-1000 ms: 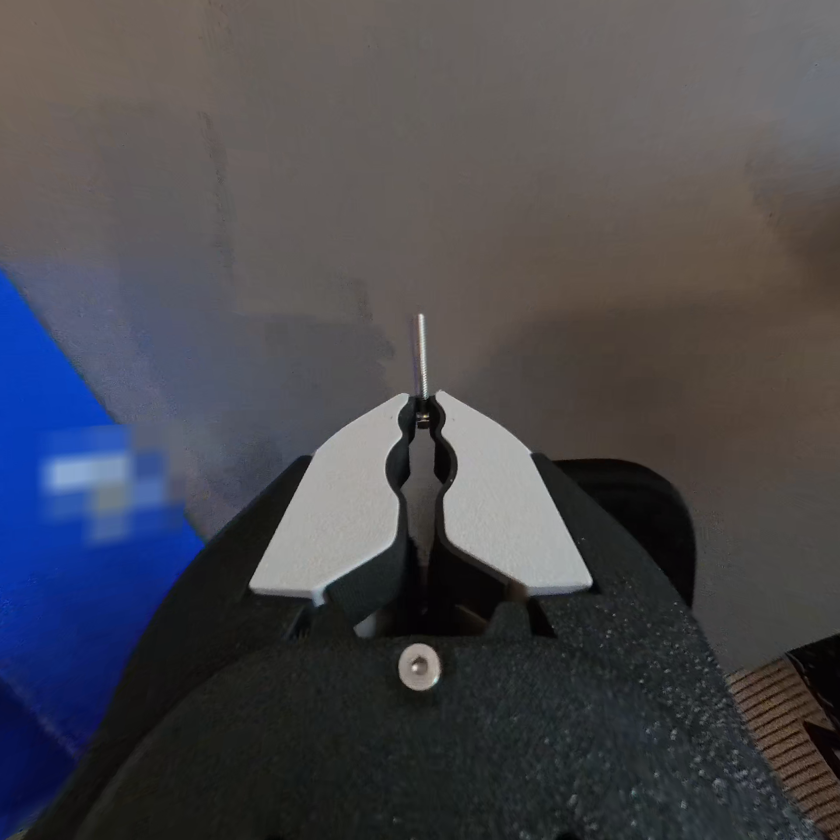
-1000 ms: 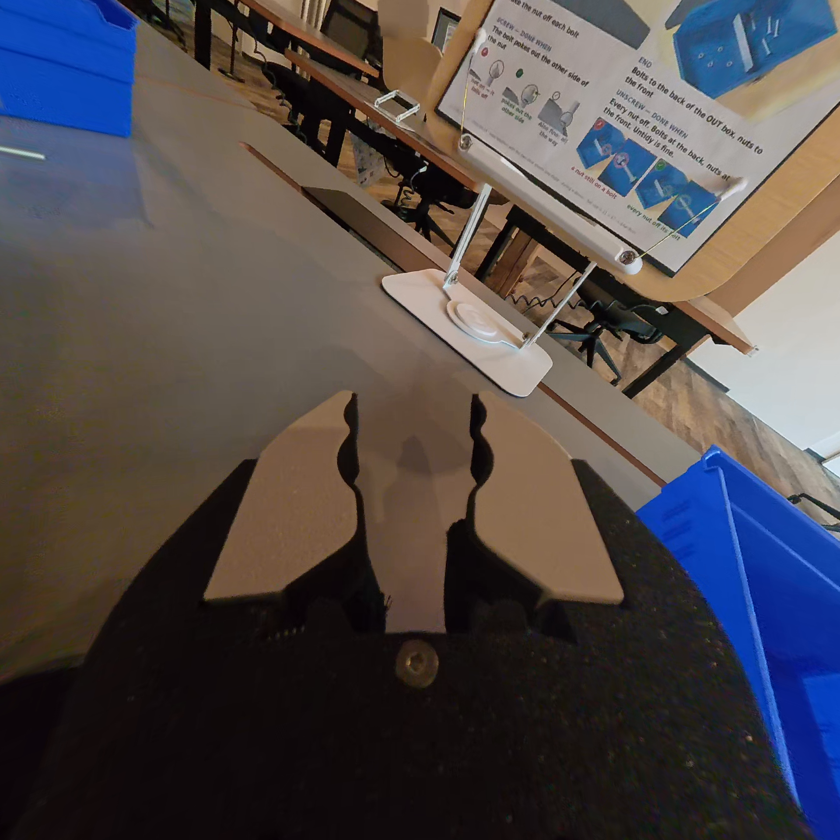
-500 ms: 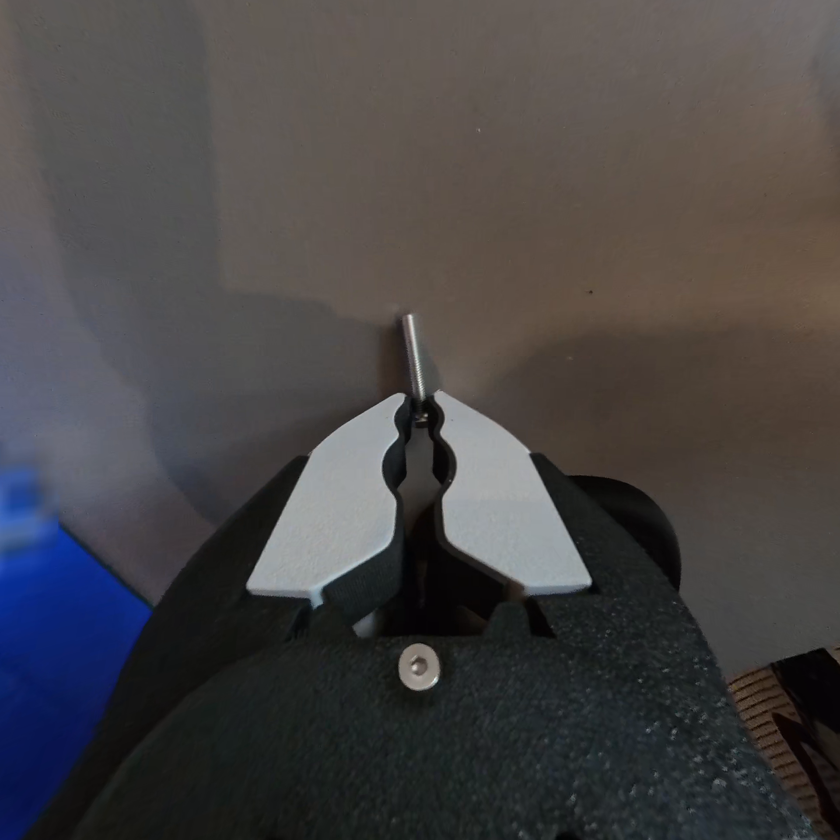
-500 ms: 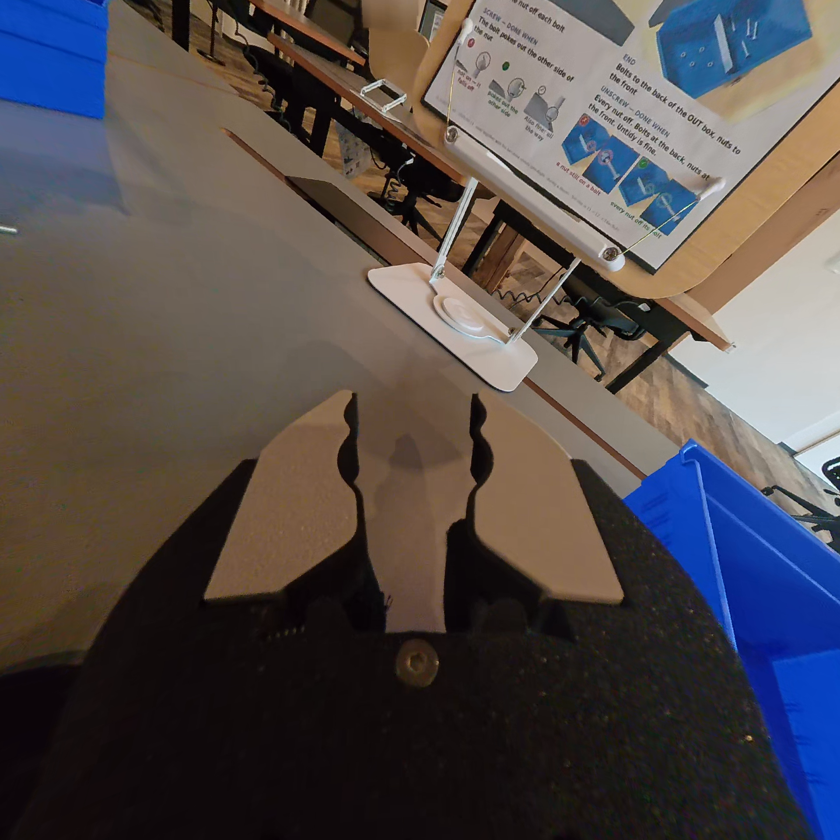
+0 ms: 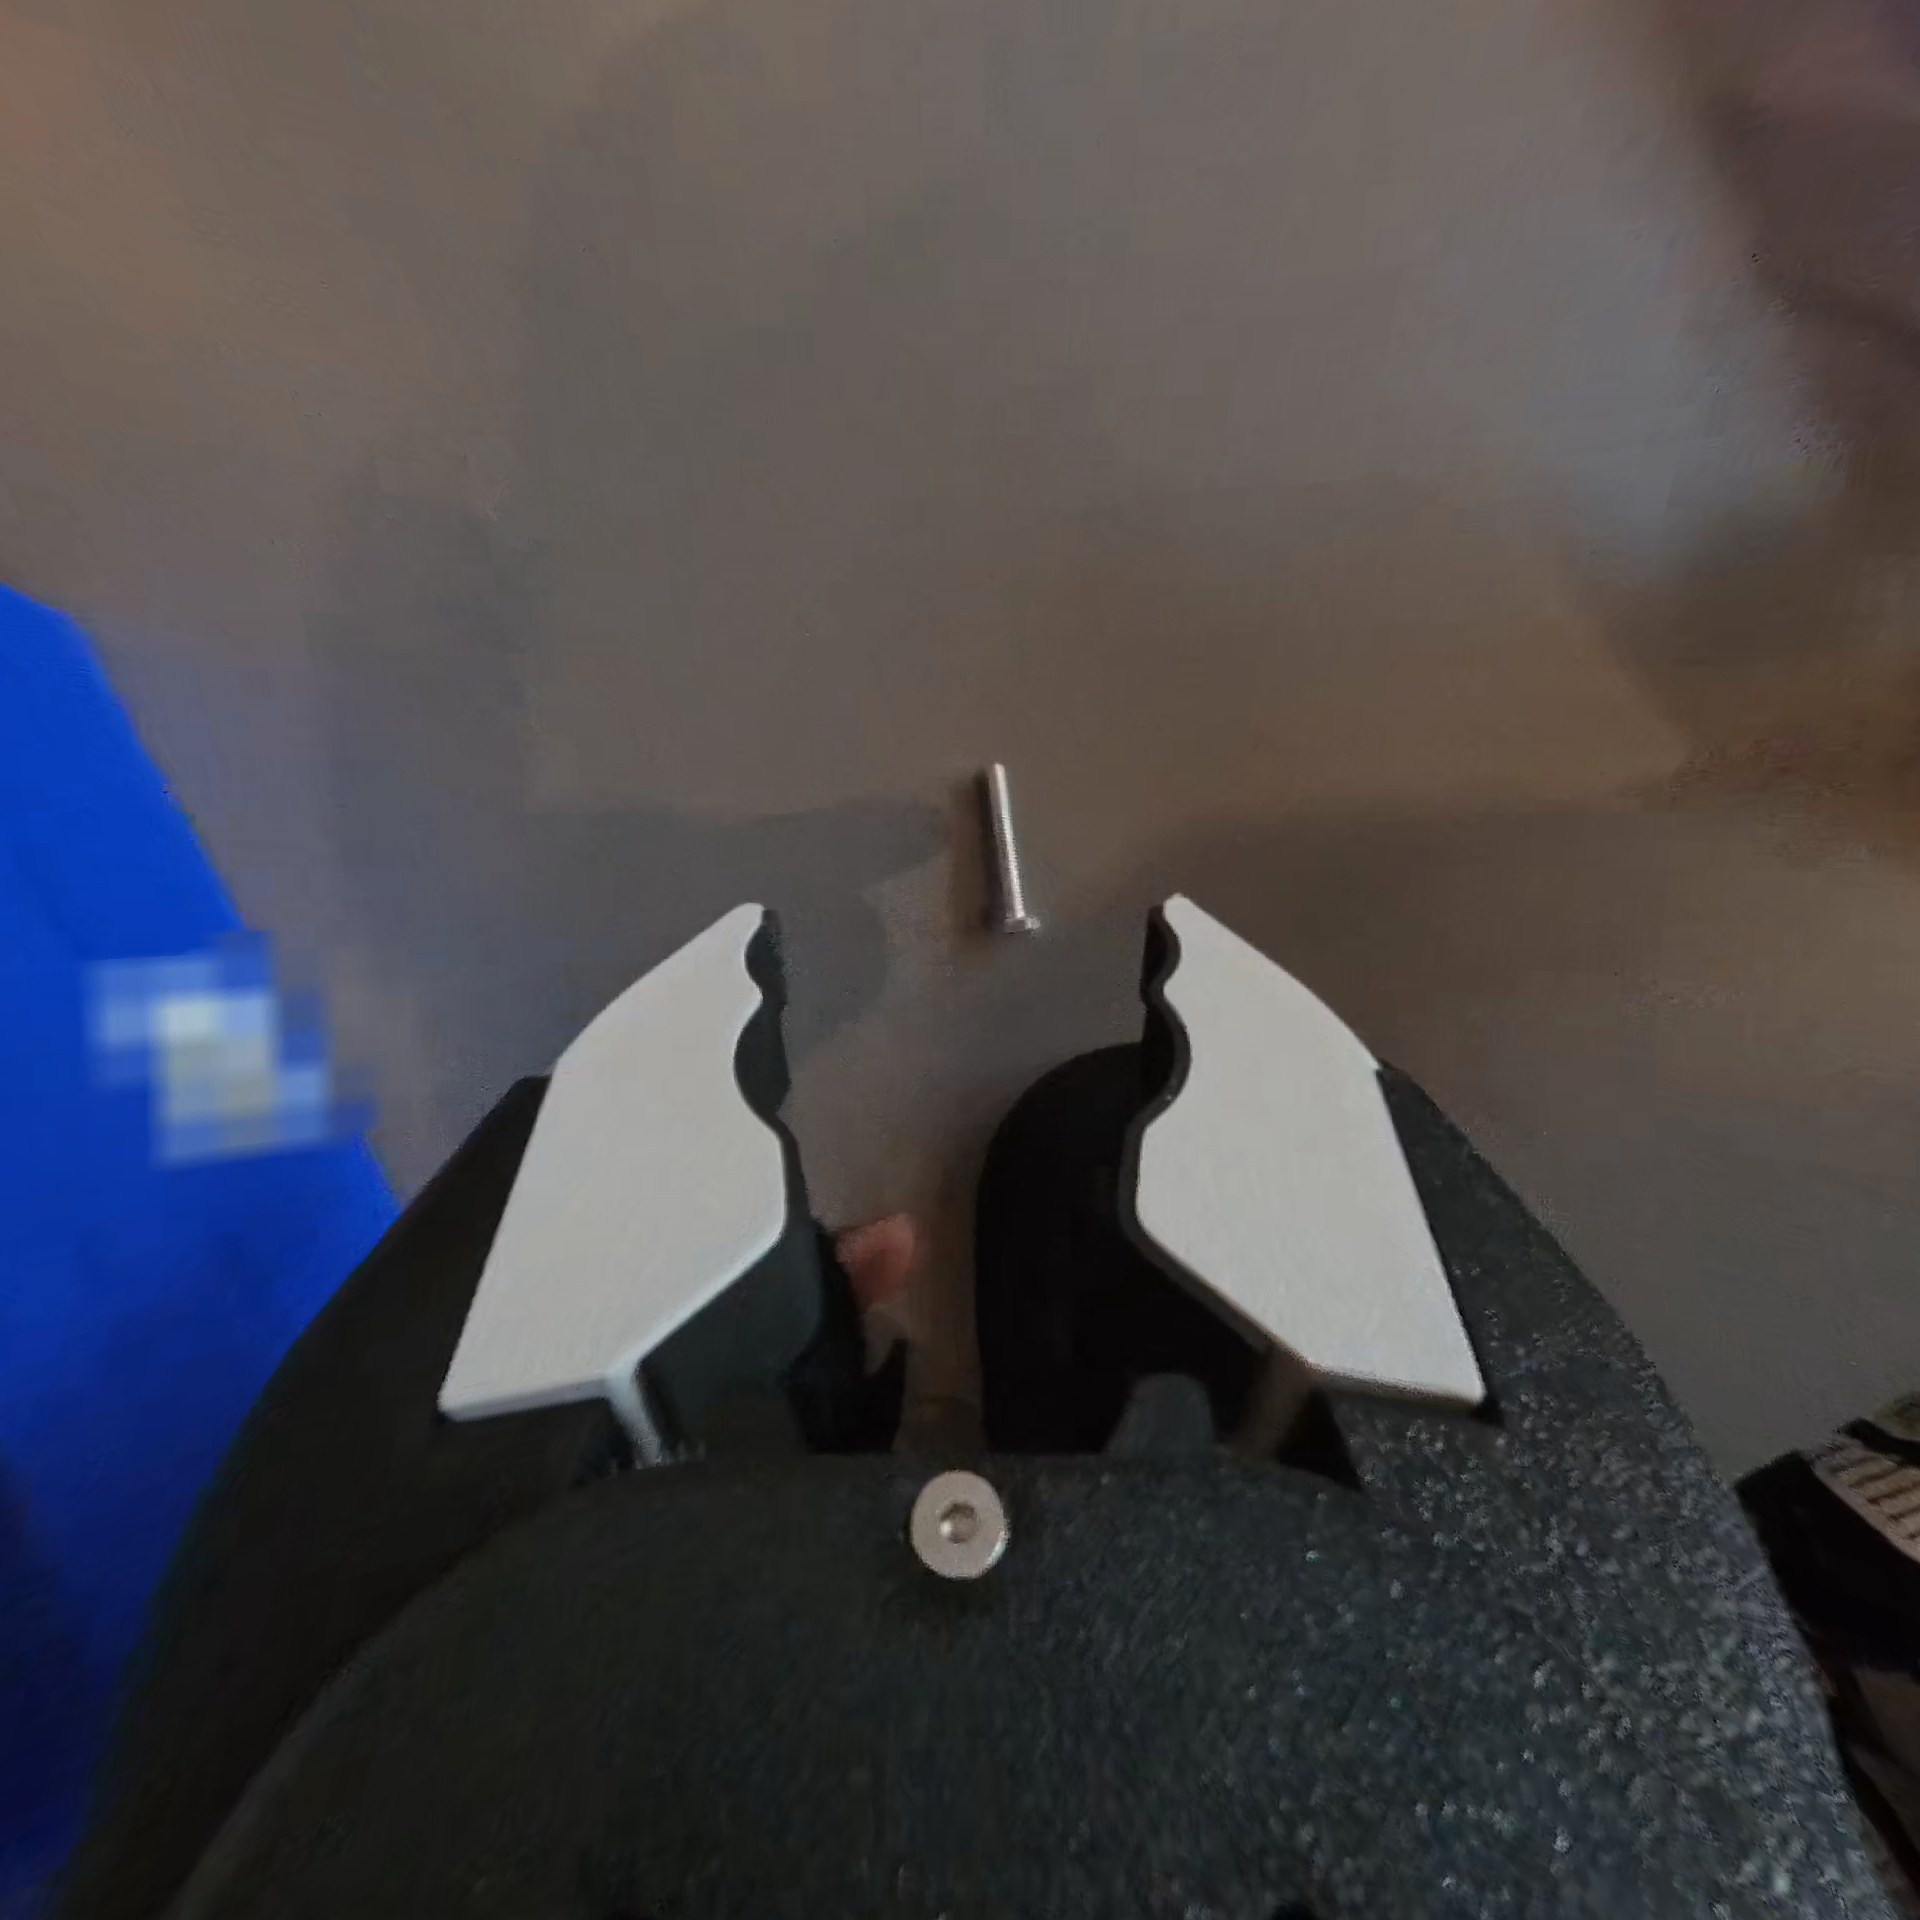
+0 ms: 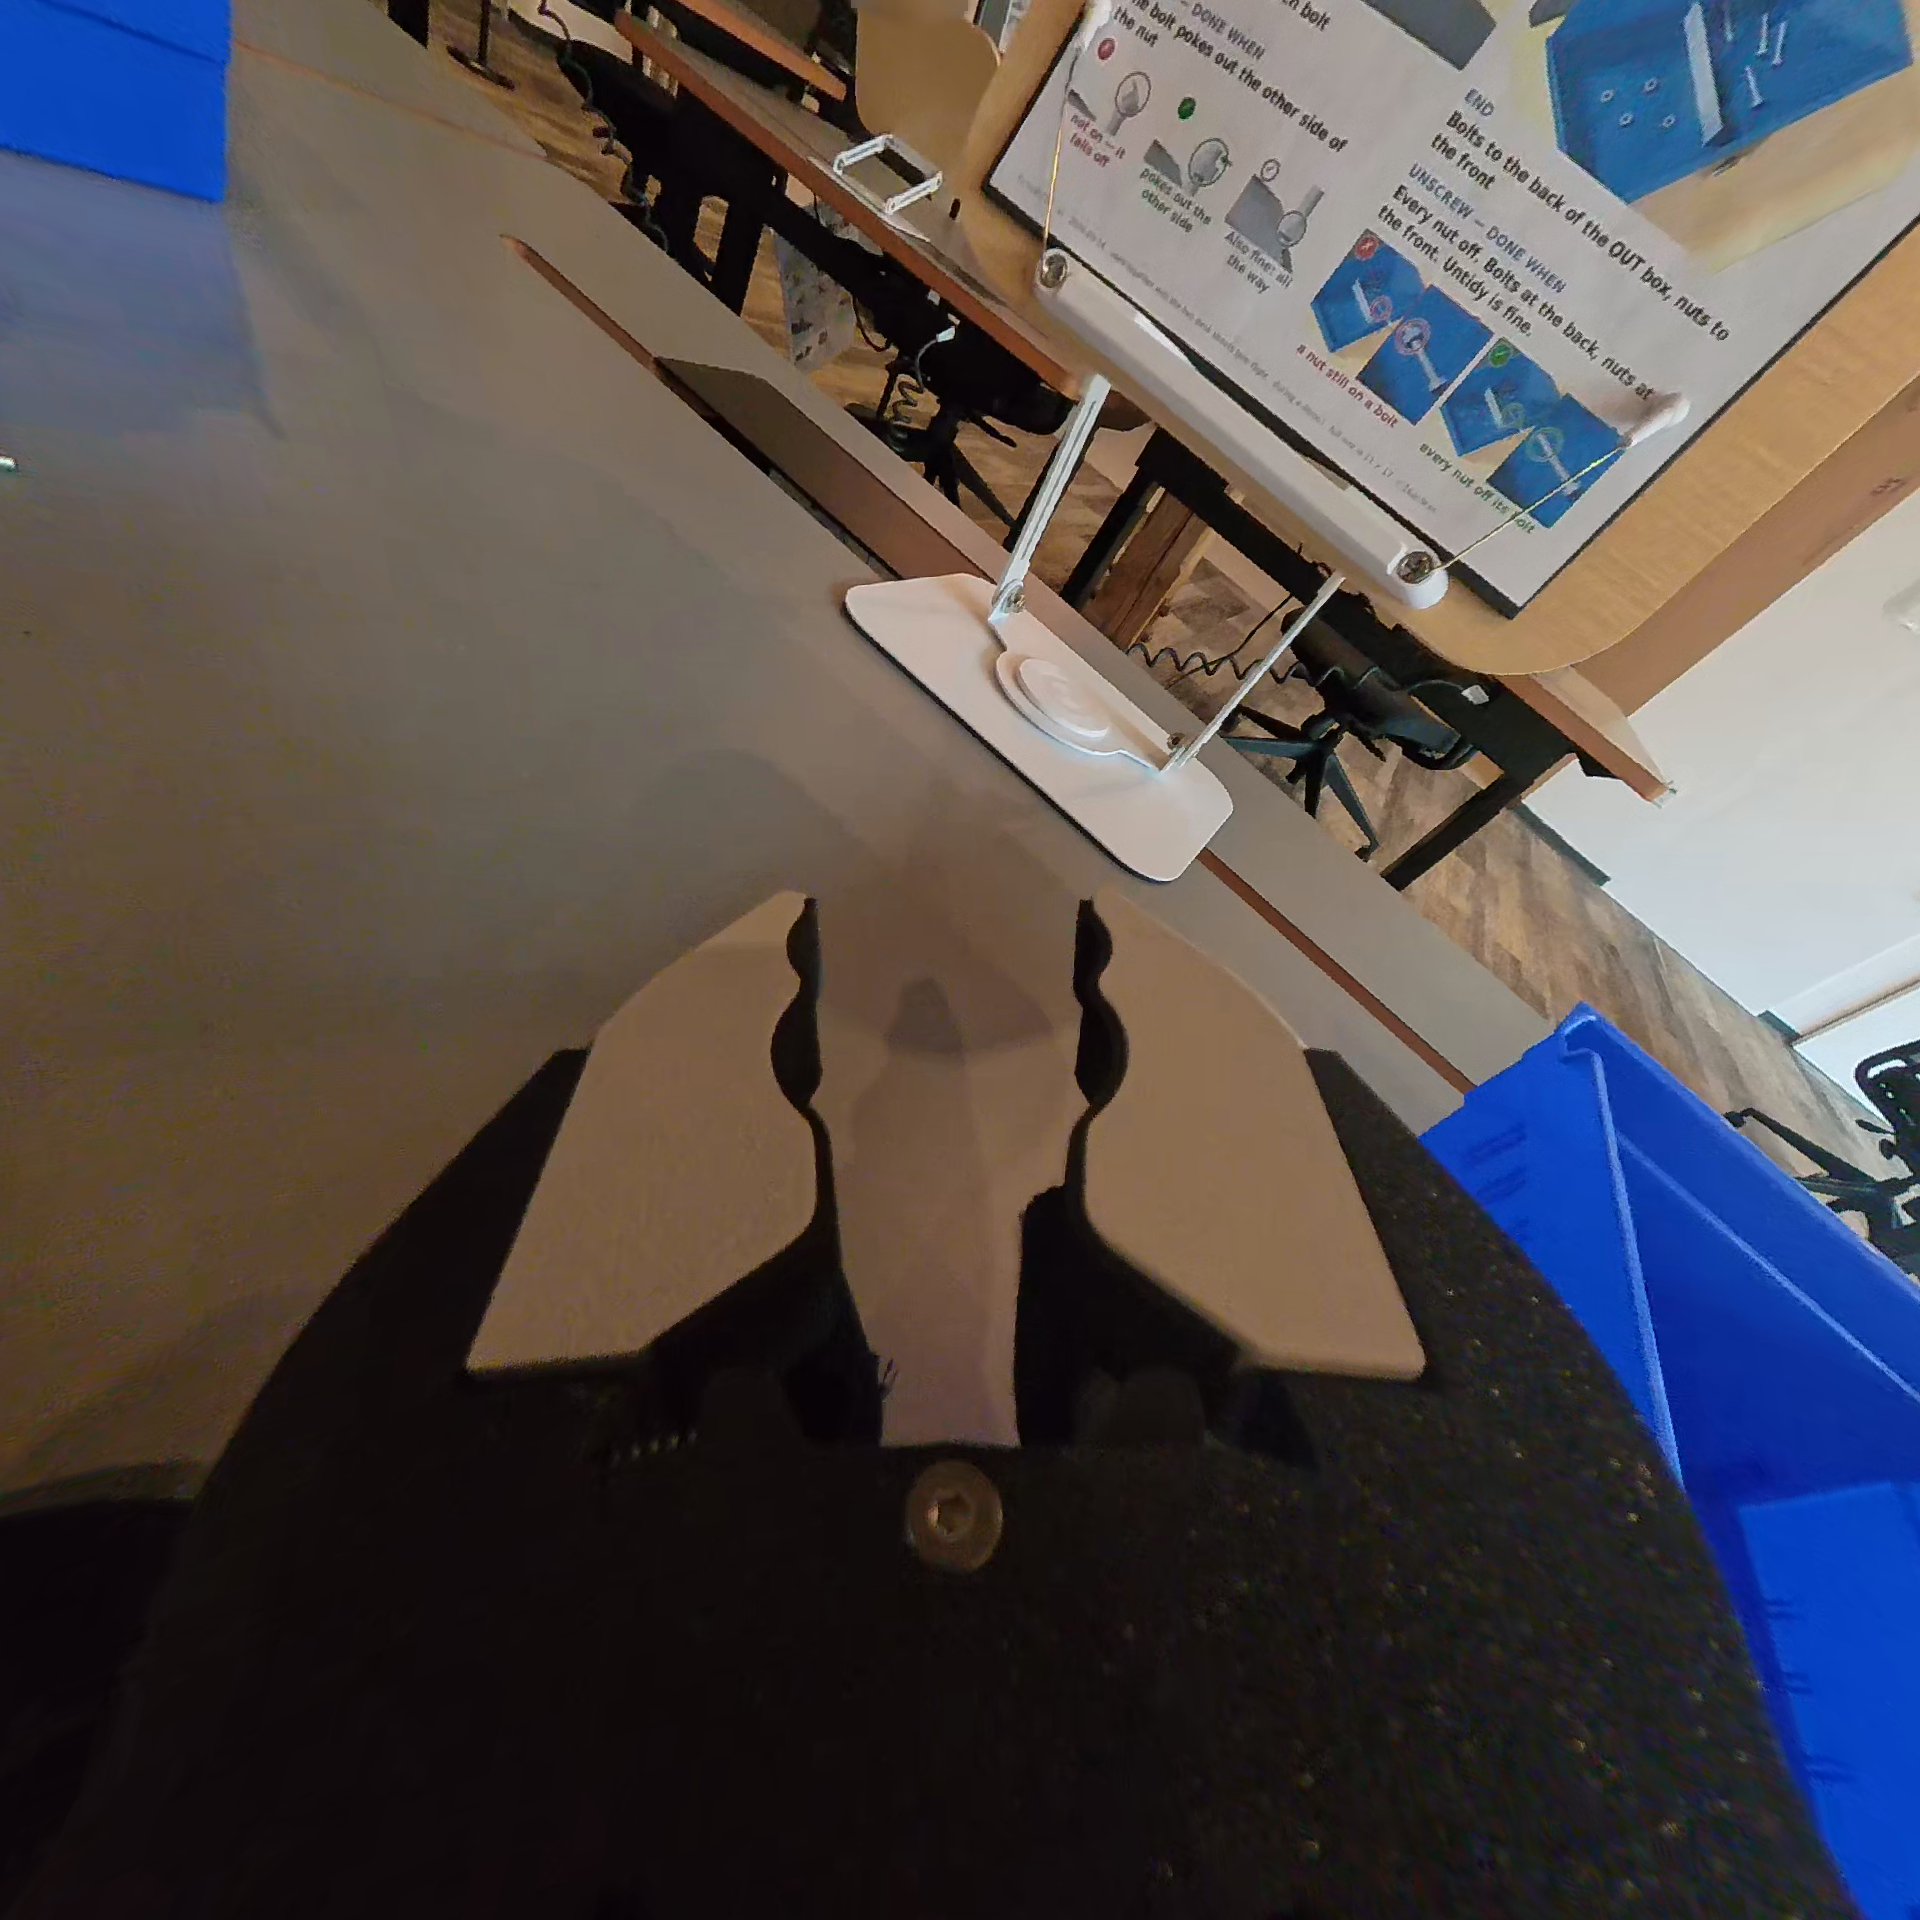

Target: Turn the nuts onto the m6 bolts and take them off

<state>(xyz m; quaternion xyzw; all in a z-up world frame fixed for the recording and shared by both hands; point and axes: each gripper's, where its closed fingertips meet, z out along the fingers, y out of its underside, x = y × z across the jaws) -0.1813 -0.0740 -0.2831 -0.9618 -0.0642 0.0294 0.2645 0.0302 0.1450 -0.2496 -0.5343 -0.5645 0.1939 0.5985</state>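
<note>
Bolt (image 5: 1006,847) lies loose on the desk (image 5: 1039,416) just ahead of the wide-open left hand-held gripper (image 5: 961,920), right hand-held gripper (image 6: 943,909) half open and empty, so a nudge could roll it away, I reckon.

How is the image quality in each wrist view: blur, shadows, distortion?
Left wrist view: bolt sharp, blue bin and upper right smeared, soft shadow on the table. Right wrist view: mostly sharp, strongly tilted, wide-angle bending; tool shadowed.
</note>
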